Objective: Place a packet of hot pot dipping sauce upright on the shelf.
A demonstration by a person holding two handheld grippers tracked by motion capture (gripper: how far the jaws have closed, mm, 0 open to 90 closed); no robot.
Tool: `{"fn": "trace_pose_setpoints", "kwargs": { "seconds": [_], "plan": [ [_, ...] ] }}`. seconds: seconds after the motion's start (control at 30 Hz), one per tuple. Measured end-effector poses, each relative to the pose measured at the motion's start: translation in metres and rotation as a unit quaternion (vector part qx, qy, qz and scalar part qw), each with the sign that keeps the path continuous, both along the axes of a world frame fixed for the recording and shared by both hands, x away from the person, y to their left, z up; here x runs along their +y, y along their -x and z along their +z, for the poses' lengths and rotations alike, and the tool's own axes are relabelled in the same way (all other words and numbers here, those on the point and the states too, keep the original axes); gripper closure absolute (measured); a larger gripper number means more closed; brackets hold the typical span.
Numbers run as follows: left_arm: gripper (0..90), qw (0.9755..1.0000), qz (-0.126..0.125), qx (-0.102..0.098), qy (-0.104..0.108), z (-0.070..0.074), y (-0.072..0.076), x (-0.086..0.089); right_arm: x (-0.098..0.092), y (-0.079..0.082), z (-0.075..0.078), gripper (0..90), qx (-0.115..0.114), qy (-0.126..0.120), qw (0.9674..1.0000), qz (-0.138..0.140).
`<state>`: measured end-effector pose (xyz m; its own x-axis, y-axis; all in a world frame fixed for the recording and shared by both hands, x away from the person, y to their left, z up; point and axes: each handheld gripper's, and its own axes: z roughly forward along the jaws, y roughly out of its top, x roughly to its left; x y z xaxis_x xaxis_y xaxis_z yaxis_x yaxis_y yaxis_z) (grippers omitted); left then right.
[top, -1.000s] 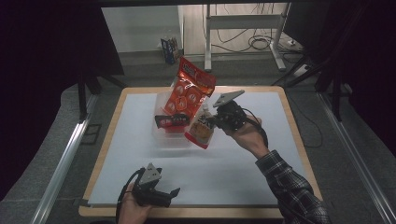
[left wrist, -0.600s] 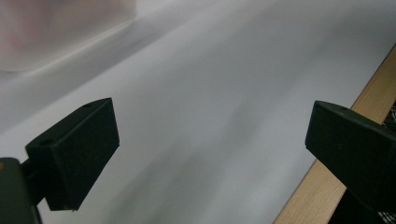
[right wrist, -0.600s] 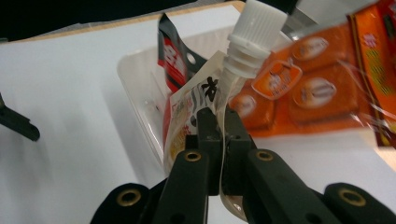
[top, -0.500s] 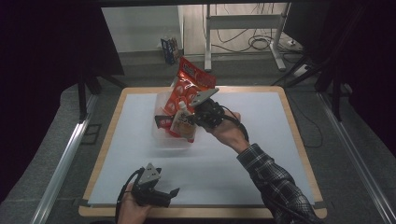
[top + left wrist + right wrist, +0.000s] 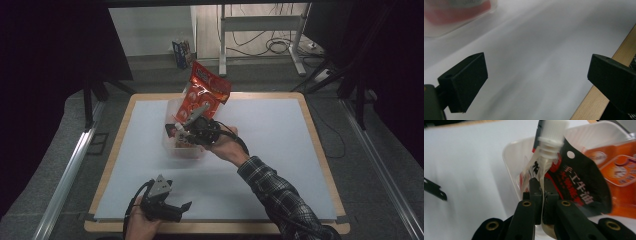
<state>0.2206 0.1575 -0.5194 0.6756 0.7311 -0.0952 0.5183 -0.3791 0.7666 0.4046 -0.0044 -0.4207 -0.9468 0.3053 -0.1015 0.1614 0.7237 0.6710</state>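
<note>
1. A flat spouted pouch with a white screw cap and a black-and-red printed face [image 5: 564, 177] was clamped between the jaws of the right gripper [image 5: 541, 195], which were pressed together on the pouch's clear edge just below the cap.
2. In the high view, the right gripper [image 5: 186, 131] was seen over the near part of a translucent white plastic tub [image 5: 172, 107] that stood on the far middle of the table, and the pouch [image 5: 176, 131] was held at the tub's opening.
3. In the right gripper view, the pouch was seen just above the tub's rim [image 5: 509, 165], with its cap pointing away from the gripper.
4. A large orange-red snack bag with round pictures [image 5: 205, 90] was seen standing up out of the far side of the tub, leaning toward the back of the table.
5. The left gripper [image 5: 172, 209] was held low at the near edge of the white-covered wooden table [image 5: 280, 130], well apart from the tub.
6. Its jaws were seen spread wide, with nothing between them but the white surface [image 5: 536, 62].
</note>
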Motion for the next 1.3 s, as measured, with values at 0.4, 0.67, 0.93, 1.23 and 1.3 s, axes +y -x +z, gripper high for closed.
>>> {"fn": "trace_pose_setpoints", "kwargs": {
  "seconds": [0.4, 0.67, 0.93, 1.23, 1.3],
  "plan": [
    [1.7, 0.9999, 0.011, -0.002, -0.007, -0.002, -0.001, 0.004, -0.028, 0.0, 0.006, 26.7, 0.021, -0.076, 0.9965, -0.027],
    [1.1, 0.9998, 0.012, -0.006, -0.013, -0.004, -0.002, 0.004, -0.069, 0.017, 0.008, 14.8, 0.028, -0.092, 0.9946, -0.039],
    [0.7, 0.9997, 0.016, -0.007, -0.016, -0.005, -0.003, 0.004, -0.105, 0.033, 0.003, 8.6, 0.036, -0.094, 0.993, -0.062],
    [0.7, 0.9995, 0.02, -0.008, -0.023, -0.005, -0.003, 0.007, -0.134, 0.049, -0.006, 4.3, 0.032, -0.09, 0.9915, -0.088],
    [0.7, 0.9994, 0.022, -0.009, -0.024, -0.004, -0.003, 0.008, -0.141, 0.053, -0.009, 3.2, 0.034, -0.091, 0.991, -0.092]
  ]
}}
